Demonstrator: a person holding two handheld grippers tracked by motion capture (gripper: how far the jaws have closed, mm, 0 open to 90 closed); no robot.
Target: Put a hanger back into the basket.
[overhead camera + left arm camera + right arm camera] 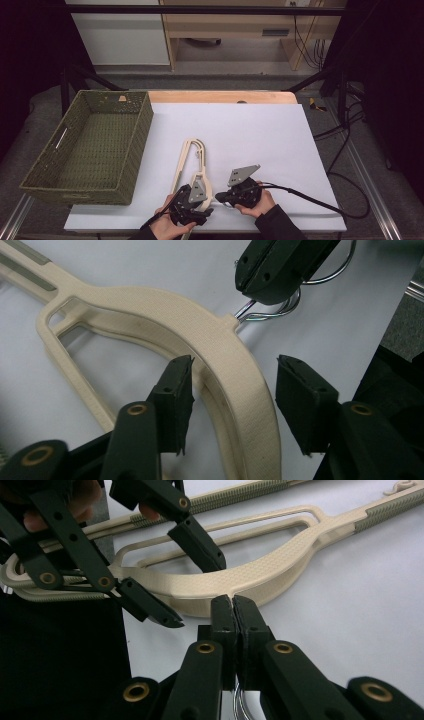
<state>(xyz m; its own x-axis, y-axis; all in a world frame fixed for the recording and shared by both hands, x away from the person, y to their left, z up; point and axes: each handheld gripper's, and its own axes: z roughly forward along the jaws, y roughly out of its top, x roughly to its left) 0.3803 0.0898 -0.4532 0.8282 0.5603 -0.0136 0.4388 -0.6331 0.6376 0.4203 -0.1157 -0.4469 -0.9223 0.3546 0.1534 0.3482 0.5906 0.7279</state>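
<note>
A cream plastic hanger [192, 155] lies on the white sheet, and a second one seems to lie stacked with it. My left gripper [202, 197] stands open astride the hanger's curved shoulder [150, 310]. One pad [175, 400] sits close against the inner edge, while the other pad [300, 405] stays clear of the outer edge. My right gripper [233, 610] is shut on the chrome wire hook [280, 310] just past the hanger's neck [240, 580]. In the high view the right gripper [225, 196] sits close beside the left one.
A green woven basket [142, 130] stands at the left of the table with nothing visible inside. The white sheet [250, 135] covers most of the tabletop. A strip of wooden table edge [220, 96] shows at the back. Both hands work near the front edge.
</note>
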